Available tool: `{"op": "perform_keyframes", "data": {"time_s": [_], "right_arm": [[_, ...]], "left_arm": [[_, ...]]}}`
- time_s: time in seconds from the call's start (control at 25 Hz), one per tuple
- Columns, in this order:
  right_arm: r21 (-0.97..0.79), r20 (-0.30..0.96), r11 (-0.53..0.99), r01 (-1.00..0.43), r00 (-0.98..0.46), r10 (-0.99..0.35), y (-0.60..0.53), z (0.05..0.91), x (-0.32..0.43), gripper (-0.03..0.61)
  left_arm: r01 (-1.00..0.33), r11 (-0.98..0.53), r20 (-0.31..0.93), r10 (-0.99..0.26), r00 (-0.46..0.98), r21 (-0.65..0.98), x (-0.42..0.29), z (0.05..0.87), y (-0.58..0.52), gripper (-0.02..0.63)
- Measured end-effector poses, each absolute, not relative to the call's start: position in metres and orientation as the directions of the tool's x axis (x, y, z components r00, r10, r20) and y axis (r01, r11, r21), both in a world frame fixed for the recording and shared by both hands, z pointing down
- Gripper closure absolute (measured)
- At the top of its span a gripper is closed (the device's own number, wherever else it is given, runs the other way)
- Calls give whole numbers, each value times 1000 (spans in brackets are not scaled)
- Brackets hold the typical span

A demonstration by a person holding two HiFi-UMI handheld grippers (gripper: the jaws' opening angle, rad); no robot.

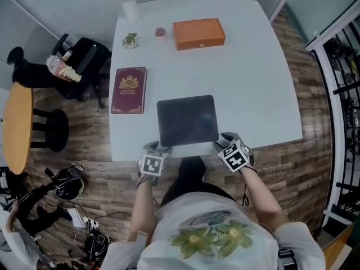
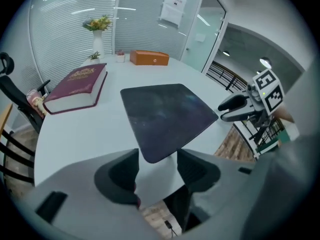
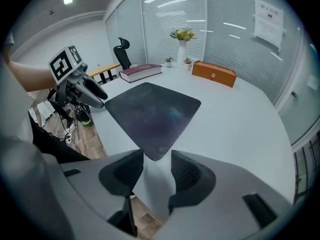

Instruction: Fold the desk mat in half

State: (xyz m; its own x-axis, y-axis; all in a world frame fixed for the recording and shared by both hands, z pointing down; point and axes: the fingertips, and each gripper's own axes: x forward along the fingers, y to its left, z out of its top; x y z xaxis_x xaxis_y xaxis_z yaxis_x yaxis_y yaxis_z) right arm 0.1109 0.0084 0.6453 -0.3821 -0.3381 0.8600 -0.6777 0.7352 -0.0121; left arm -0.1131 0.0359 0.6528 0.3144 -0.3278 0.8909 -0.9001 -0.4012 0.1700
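Note:
A dark grey desk mat [image 1: 187,120] lies flat on the white table [image 1: 253,83], close to its near edge. My left gripper [image 1: 159,148] is at the mat's near left corner, open, with the corner [image 2: 152,156] just in front of its jaws. My right gripper [image 1: 224,141] is at the near right corner, open too, and that corner [image 3: 156,155] points into the gap between its jaws. Neither gripper holds the mat. Each gripper shows in the other's view: the right gripper [image 2: 235,109] and the left gripper [image 3: 92,94].
A maroon book [image 1: 129,90] lies left of the mat. At the table's far side are an orange box [image 1: 198,34], a small potted plant [image 1: 130,39], a pink item [image 1: 161,32] and a flower vase [image 1: 128,3]. A black chair [image 1: 79,61] stands at the left.

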Motion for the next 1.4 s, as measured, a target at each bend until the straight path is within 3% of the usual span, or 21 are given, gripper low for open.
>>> {"op": "perform_keyframes", "data": {"time_s": [0.24, 0.56, 0.64, 1.12, 1.4], "right_arm": [[-39, 883, 748, -662, -374, -284, 9, 656, 109, 396], [-41, 888, 754, -656, -369, -273, 10, 657, 106, 473], [-34, 888, 760, -649, -369, -276, 8, 657, 106, 528], [-71, 869, 732, -677, -402, -288, 5, 642, 104, 543], [-180, 836, 670, -720, -470, -281, -2, 623, 99, 543]], "left_arm": [[-898, -396, 873, -348, 342, 194, -110, 660, 25, 380], [-903, -381, 884, -328, 332, 198, -108, 660, 32, 385], [-905, -382, 883, -338, 326, 187, -109, 660, 31, 385], [-855, -511, 912, -304, 276, 88, -105, 664, 42, 385], [-860, -504, 920, -299, 254, 74, -107, 672, 42, 399]]}}
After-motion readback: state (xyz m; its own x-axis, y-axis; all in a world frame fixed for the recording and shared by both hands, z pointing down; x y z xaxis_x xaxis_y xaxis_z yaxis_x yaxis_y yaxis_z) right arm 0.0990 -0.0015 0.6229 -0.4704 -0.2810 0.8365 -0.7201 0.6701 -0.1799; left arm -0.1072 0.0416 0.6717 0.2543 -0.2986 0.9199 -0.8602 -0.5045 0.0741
